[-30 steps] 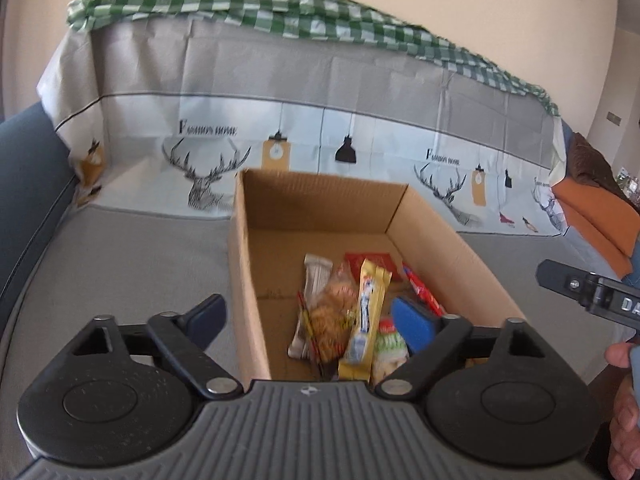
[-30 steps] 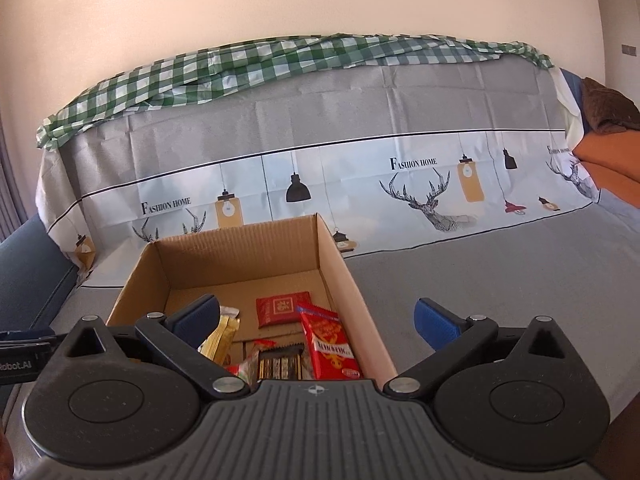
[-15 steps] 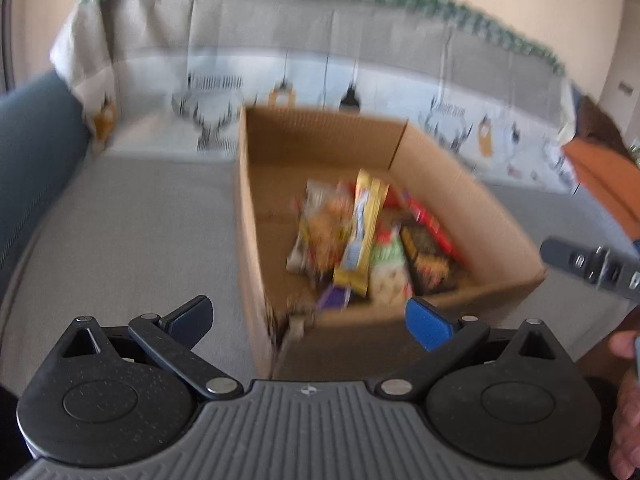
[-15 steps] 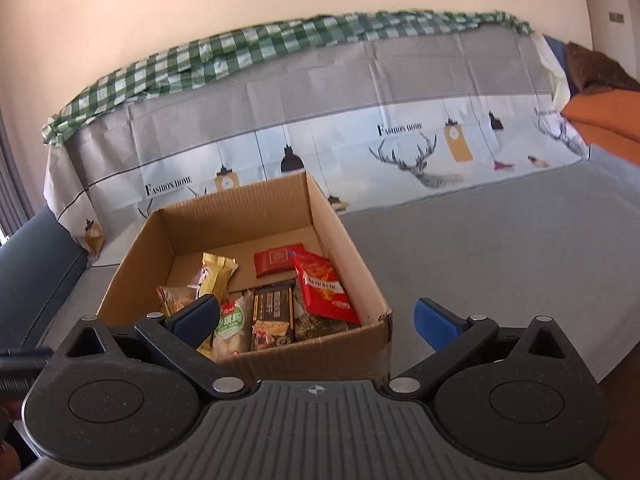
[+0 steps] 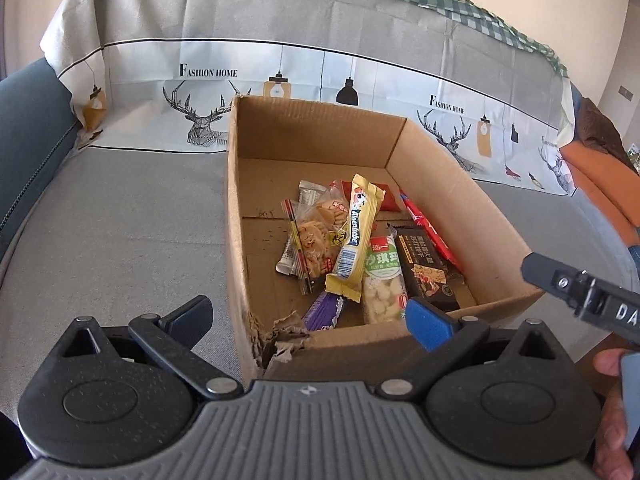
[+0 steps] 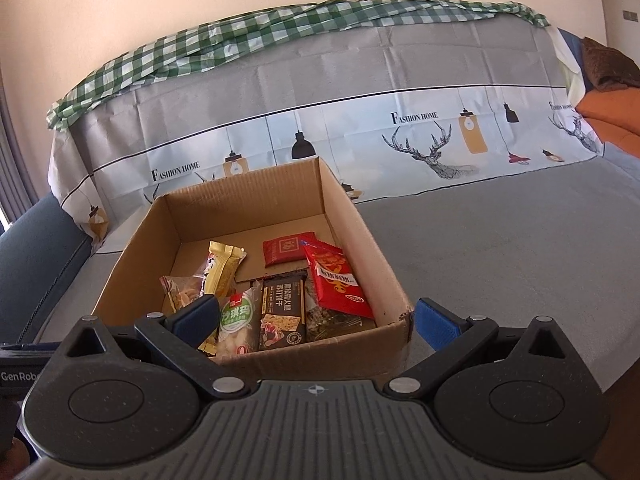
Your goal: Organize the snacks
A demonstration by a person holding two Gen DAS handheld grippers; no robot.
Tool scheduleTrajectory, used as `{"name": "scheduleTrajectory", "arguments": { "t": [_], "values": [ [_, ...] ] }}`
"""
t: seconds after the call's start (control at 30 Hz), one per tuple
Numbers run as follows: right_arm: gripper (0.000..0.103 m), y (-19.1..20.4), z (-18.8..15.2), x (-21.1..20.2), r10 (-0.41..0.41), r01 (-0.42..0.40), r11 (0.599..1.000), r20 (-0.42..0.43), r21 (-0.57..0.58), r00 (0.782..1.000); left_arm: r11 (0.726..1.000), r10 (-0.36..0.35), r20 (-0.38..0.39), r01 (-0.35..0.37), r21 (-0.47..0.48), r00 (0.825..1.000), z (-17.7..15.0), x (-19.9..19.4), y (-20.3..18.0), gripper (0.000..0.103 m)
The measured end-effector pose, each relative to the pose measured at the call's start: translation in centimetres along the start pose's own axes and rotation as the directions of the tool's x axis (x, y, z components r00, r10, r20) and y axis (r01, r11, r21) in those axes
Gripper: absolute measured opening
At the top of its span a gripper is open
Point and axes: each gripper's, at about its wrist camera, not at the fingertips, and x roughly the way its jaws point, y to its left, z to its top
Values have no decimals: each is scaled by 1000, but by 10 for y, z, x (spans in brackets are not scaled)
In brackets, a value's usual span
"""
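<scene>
Left gripper (image 5: 308,318) and right gripper (image 6: 316,318) both hang spread wide and empty, poised short of the cardboard box (image 5: 440,160), lining up on its jumbled snack packets (image 5: 352,236)

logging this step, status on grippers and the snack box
Left gripper open, empty. Right gripper open, empty. Mixed snack packets piled inside brown cardboard box on grey cloth. Nothing blocking.

Brown cardboard box (image 5: 452,184) holding yellow (image 5: 356,236), red (image 6: 338,282), black (image 6: 282,306) and green-white (image 5: 382,280) snack packets, on grey cover (image 5: 120,220) with deer print, green checked cloth (image 6: 248,28) above
</scene>
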Motion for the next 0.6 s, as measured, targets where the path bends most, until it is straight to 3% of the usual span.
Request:
{"name": "scheduleTrajectory", "arguments": {
  "t": [0.23, 0.6],
  "values": [
    [102, 12, -1, 2, 7, -7, 998, 7, -67, 1000, 1000, 0, -4, 0, -2, 1000, 3, 5, 1, 102],
    [102, 11, -1, 0, 9, -8, 998, 14, -65, 1000, 1000, -8, 2, 8, -1, 1000, 2, 2, 2, 102]
  ]
}}
